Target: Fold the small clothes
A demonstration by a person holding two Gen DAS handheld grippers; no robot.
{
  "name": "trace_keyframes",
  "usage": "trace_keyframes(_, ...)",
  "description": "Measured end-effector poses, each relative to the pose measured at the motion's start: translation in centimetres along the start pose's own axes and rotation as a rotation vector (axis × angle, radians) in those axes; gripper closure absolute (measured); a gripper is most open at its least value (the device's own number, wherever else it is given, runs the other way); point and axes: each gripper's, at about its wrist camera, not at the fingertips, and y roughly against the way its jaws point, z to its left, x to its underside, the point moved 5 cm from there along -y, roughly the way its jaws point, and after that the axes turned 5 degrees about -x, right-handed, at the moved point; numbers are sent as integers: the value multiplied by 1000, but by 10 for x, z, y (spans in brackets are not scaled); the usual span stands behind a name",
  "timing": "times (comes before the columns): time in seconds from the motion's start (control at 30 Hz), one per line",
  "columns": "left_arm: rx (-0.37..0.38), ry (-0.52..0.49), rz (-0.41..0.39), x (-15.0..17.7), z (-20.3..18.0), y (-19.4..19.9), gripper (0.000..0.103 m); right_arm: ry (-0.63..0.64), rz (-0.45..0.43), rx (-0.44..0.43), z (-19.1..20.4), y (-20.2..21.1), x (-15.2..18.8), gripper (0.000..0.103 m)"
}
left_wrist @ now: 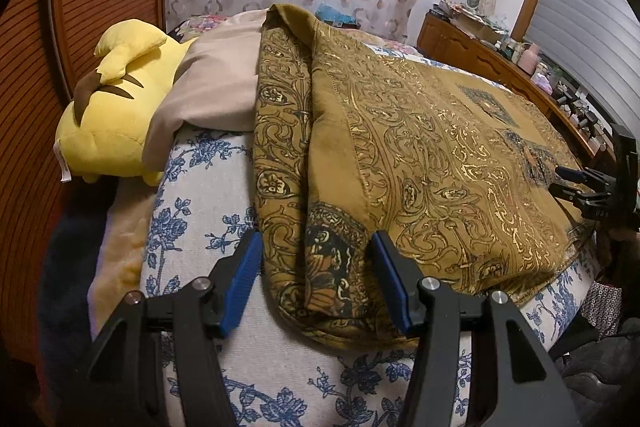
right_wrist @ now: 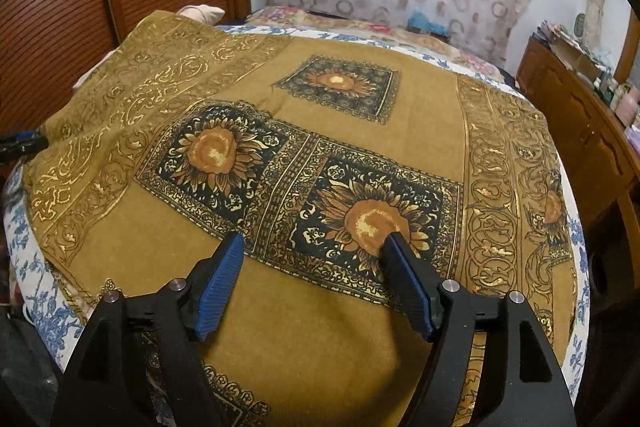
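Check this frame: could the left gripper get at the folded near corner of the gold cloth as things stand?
Probably yes. The left gripper stands open with the gold cloth's folded corner between its fingers, pads apparently not pressing. Nothing lies between; the yellow plush toy sits well aside.

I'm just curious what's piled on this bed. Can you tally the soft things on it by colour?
Mustard-gold patterned cloth: 1
Yellow plush toy: 1
Beige cloth: 1
Total: 3, all lying on the blue-flowered bedsheet.
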Motion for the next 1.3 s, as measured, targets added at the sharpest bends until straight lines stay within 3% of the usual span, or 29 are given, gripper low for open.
trace_keyframes(0.1,17,8,-7,0,1,1,53,-1,-1,-3,-1,0,0,28)
trace_keyframes(0.33,87,19,-9,-1,-4,1,94,-2,-1,-7,-1,-1,0,27)
trace_keyframes(0.83,145,-25,-197,-49,-44,50,96,-2,-1,-8,-1,-1,0,26)
trace_keyframes(1.07,193,-80,-248,-79,-83,58,97,5,-6,-13,0,2,1,27)
trace_keyframes(1.3,251,-154,-261,-105,-131,54,97,-41,-89,-30,-17,39,6,30)
